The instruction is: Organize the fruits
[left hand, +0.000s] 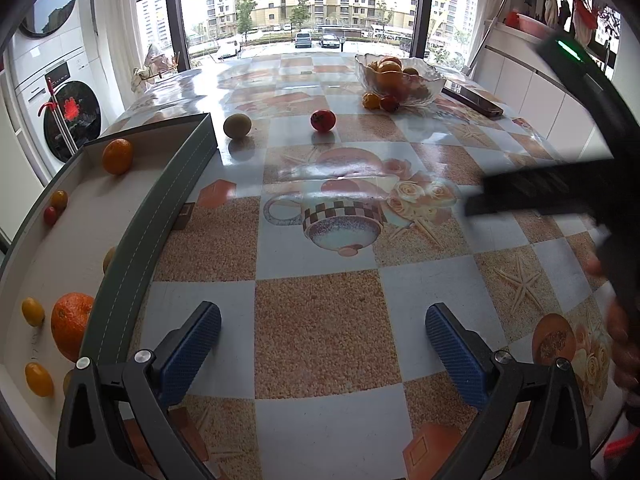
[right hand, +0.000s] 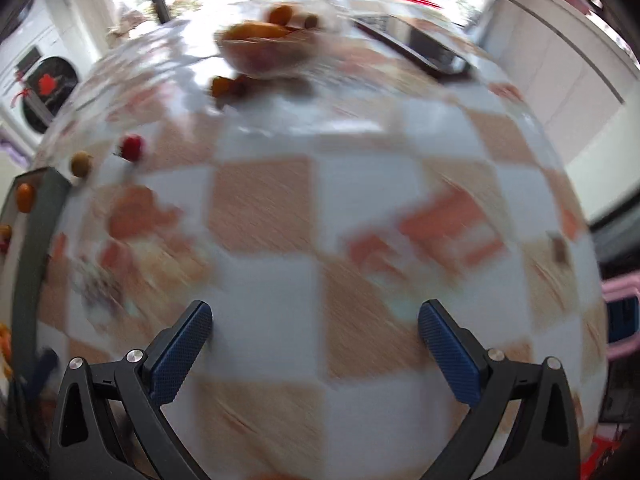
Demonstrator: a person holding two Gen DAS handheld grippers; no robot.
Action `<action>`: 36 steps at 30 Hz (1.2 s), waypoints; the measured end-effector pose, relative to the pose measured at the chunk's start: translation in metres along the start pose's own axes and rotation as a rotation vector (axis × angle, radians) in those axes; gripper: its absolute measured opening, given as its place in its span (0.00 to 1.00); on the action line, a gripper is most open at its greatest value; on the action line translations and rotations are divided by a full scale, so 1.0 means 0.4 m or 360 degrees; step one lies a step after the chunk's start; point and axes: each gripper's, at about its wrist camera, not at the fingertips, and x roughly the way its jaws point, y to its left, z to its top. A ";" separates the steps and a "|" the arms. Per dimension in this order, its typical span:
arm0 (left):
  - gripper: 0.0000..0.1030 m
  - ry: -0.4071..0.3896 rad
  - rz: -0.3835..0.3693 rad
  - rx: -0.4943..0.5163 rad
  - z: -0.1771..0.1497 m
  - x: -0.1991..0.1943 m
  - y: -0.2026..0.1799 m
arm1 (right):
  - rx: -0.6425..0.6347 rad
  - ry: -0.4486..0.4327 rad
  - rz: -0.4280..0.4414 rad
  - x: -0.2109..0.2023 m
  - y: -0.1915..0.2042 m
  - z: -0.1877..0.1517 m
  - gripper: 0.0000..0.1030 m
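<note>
A grey tray [left hand: 168, 184] at the left holds several oranges and small tomatoes, the largest orange [left hand: 70, 324] near its front. On the table a green fruit [left hand: 237, 125] and a red tomato [left hand: 323, 120] lie loose. A glass bowl [left hand: 400, 78] of fruit stands at the far side, with a yellow tomato [left hand: 371, 101] and a red one [left hand: 389, 103] beside it. My left gripper [left hand: 322, 344] is open and empty above the tablecloth. My right gripper [right hand: 316, 344] is open and empty; it also shows as a dark blurred shape in the left wrist view [left hand: 560, 192]. The right wrist view is blurred; the bowl [right hand: 268, 50], red tomato [right hand: 131, 147] and green fruit [right hand: 81, 163] show there.
A checkered tablecloth [left hand: 328, 320] covers the table. A dark flat device [left hand: 476, 100] lies to the right of the bowl. Washing machines [left hand: 60, 92] stand at the left, white cabinets [left hand: 532, 92] at the right, windows behind.
</note>
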 end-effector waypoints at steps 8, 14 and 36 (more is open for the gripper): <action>1.00 0.0000 -0.0002 -0.0002 0.000 0.001 0.001 | -0.0322 -0.0145 0.0077 0.050 0.226 0.135 0.84; 0.99 0.0000 -0.0004 -0.0003 0.001 0.006 -0.006 | -0.0370 -0.0219 0.0112 0.070 0.275 0.194 0.74; 1.00 0.0207 0.0038 -0.0095 0.169 0.112 0.028 | -0.0068 -0.0249 0.0341 -0.056 -0.038 -0.080 0.23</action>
